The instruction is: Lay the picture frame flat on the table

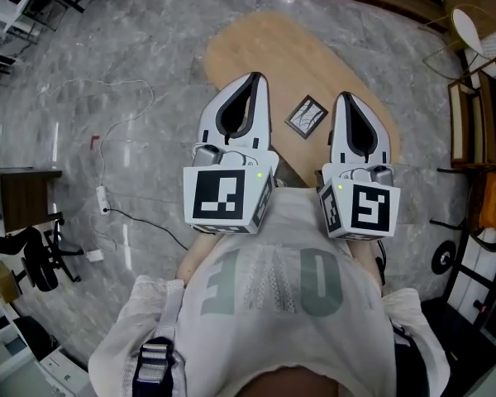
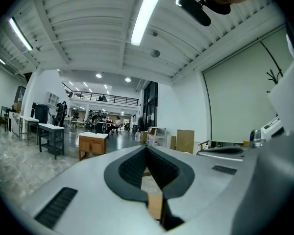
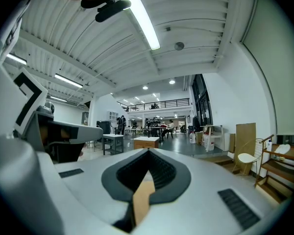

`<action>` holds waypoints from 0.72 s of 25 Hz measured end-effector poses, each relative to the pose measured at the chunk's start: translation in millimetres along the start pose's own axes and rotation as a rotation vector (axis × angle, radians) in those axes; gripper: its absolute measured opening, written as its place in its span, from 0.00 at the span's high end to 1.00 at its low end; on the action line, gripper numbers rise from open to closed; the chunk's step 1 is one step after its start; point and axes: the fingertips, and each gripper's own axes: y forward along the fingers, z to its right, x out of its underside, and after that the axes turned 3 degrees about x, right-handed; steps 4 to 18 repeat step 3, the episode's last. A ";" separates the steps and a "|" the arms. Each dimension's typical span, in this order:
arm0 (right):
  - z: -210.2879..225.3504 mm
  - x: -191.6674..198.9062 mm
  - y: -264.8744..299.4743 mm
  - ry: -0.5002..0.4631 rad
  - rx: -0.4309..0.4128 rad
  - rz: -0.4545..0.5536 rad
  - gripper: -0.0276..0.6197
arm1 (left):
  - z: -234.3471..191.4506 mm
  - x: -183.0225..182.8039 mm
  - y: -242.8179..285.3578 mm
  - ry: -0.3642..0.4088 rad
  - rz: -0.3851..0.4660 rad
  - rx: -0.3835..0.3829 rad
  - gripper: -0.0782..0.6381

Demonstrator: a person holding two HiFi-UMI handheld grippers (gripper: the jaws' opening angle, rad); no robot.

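Looking down from the head view, the person has both grippers up close to the chest, side by side, noses pointing away from the body over the wooden table [image 1: 256, 48]. The left gripper [image 1: 255, 78] has its jaws pressed together, tips meeting, and nothing is caught between them. Same deal with the right gripper [image 1: 345, 96]: jaws closed on each other, pinching nothing. Each one has its marker cube facing up at the camera, the left cube [image 1: 223, 195] just above the white shirt [image 1: 273, 288] and the right cube [image 1: 364, 209] beside it.

The picture frame [image 1: 306, 116] sits on the tabletop, and in this view it shows in the gap between the two gripper noses, touched by neither. It's a dark-edged square turned cornerwise, with its face showing to the camera, so it looks like it's lying flat, though from this steep angle that's hard to say for sure.

The floor [image 1: 107, 56] is grey marble with a white cable and a power strip [image 1: 102, 198] off to the left. Both gripper views just look out level across a big hall with strip lights [image 2: 147, 13] overhead
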 end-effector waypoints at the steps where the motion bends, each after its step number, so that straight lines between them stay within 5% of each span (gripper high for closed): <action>1: 0.3 -0.1 0.8 -0.001 -0.004 -0.001 0.95 | 1.1 -0.4 1.1 0.002 0.000 0.001 0.88; 18: 1.1 -0.5 2.4 -0.005 -0.011 -0.002 0.95 | 3.4 -1.1 3.3 0.005 -0.001 0.002 0.88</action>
